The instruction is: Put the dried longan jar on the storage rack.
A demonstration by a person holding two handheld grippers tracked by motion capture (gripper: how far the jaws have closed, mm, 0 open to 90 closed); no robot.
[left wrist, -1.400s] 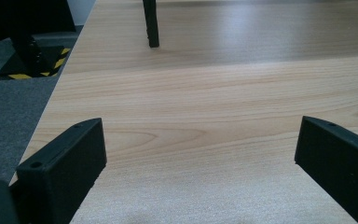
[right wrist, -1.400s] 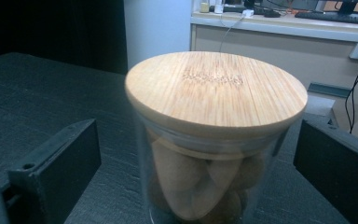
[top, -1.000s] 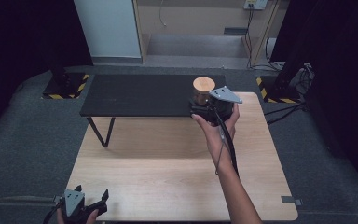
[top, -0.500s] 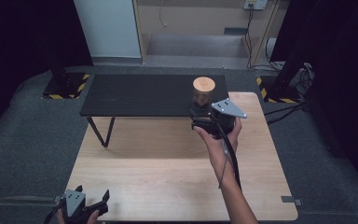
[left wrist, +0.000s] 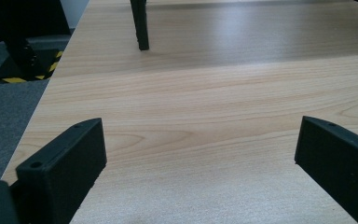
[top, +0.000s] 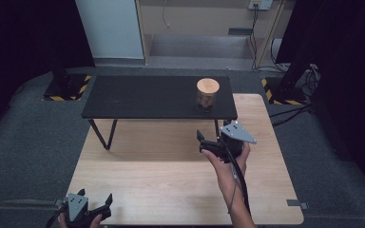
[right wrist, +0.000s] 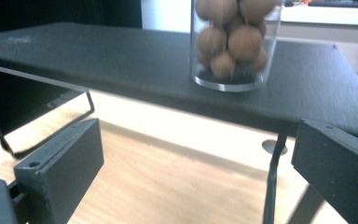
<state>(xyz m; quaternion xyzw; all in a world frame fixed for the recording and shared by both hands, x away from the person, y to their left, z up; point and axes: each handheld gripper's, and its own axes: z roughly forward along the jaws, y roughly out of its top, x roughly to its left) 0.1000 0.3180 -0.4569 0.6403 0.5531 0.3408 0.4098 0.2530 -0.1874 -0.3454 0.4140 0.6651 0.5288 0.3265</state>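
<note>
Jar of balls is seen beyond spread, empty right tongs; left tongs spread too. Jar could be toppled if bumped.

wooden table open; black shelf bare left of jar.

Quick count from my end: two grippers, the left gripper and the right gripper, one per hand. Two tables, a light wooden table and one low black table standing on it. One clear jar with a wooden lid on the black one. I can count about six brown balls through the glass, can't tell the full number.
</note>
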